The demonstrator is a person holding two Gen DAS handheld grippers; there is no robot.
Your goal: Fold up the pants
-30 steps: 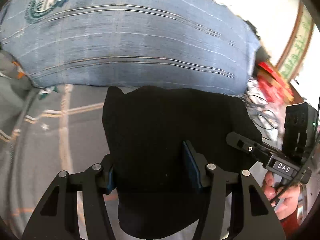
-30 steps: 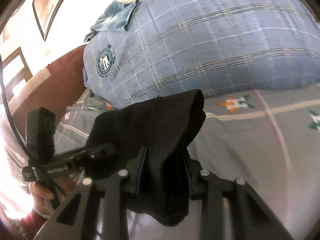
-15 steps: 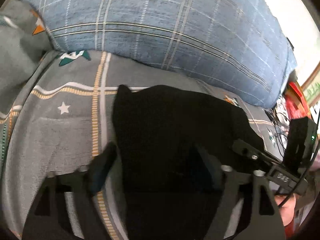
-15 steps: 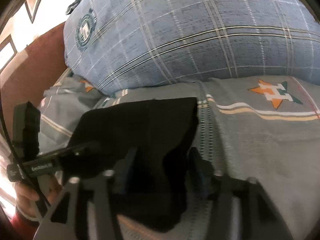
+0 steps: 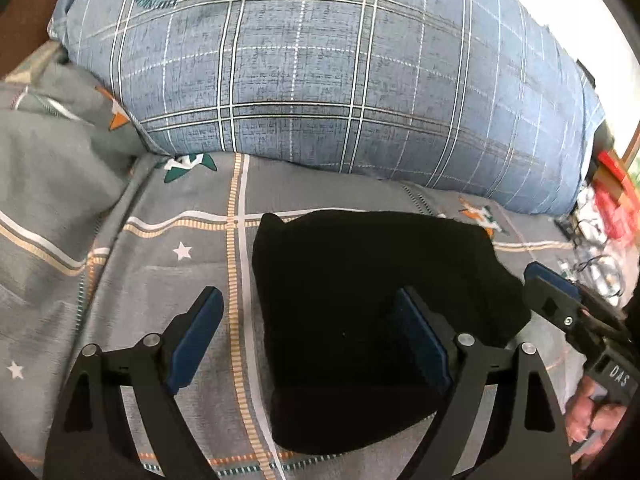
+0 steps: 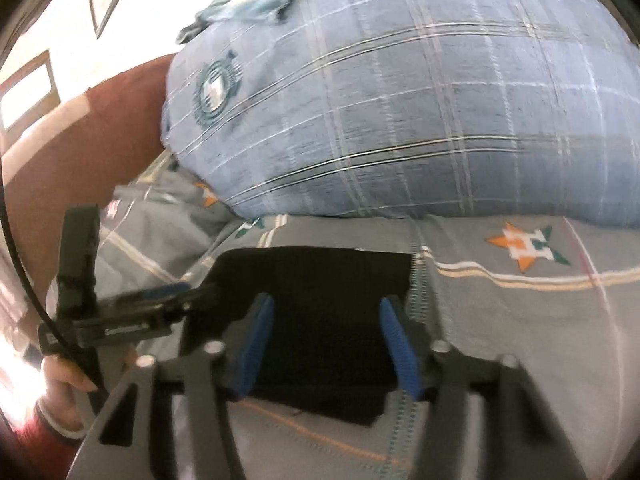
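The black pants [image 5: 360, 300] lie folded in a compact rectangle on the grey patterned bedsheet [image 5: 160, 280]; they also show in the right wrist view [image 6: 320, 300]. My left gripper [image 5: 312, 332] is open, its blue pads spread over the pants' left edge, holding nothing. My right gripper [image 6: 328, 344] is open above the pants' near right part, jaws apart and empty. The right gripper also shows at the right of the left wrist view [image 5: 560, 300], and the left gripper at the left of the right wrist view [image 6: 160, 300].
A large blue plaid pillow [image 5: 340, 80] with a round green emblem lies just behind the pants. A rumpled grey cover [image 5: 52, 152] is at the left. A dark red headboard [image 6: 80, 140] stands at the far left. Red boxes and cables [image 5: 608, 208] lie at the right.
Both grippers have opened and let go of the pants. The pants have come down from a lifted fold to lie flat on the sheet before the pillow.
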